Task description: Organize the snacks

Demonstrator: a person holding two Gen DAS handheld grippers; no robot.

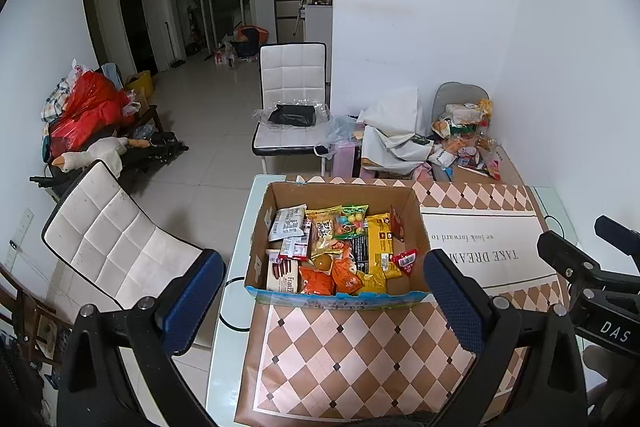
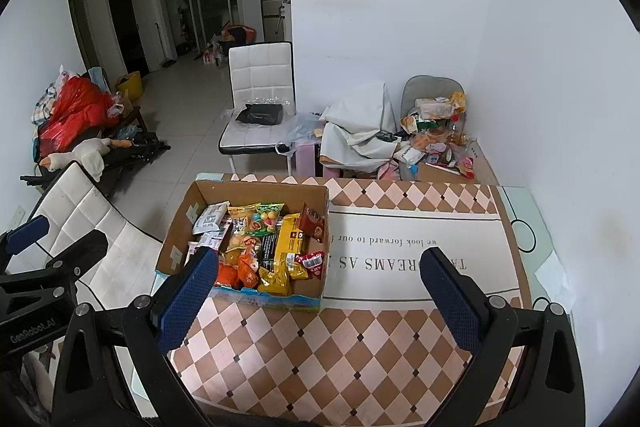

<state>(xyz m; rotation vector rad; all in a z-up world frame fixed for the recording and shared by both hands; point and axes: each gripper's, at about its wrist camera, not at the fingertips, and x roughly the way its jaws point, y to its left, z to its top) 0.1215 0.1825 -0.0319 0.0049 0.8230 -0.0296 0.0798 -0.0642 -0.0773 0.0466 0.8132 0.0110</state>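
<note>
Two spread hand-held grippers before a snack box

Both tools hung apart and empty: the left hand-held gripper (image 1: 324,301) and right hand-held gripper (image 2: 316,297), with blue, dimpled pads. Ahead of them, an open cardboard box (image 1: 418,223) sat on the desk (image 2: 320,355)'s diamond-patterned mat, crammed with crinkly snack packets (image 1: 340,247); lower packets were buried, labels mostly unreadable.

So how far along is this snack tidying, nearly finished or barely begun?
Judging by the table, a good share looks done: the cardboard box is packed with snack packets, such as a yellow bag. Nothing is in hand; the left gripper and right gripper are both open and empty. Possibly left: the loose snack pile beyond the table's far end.
</note>
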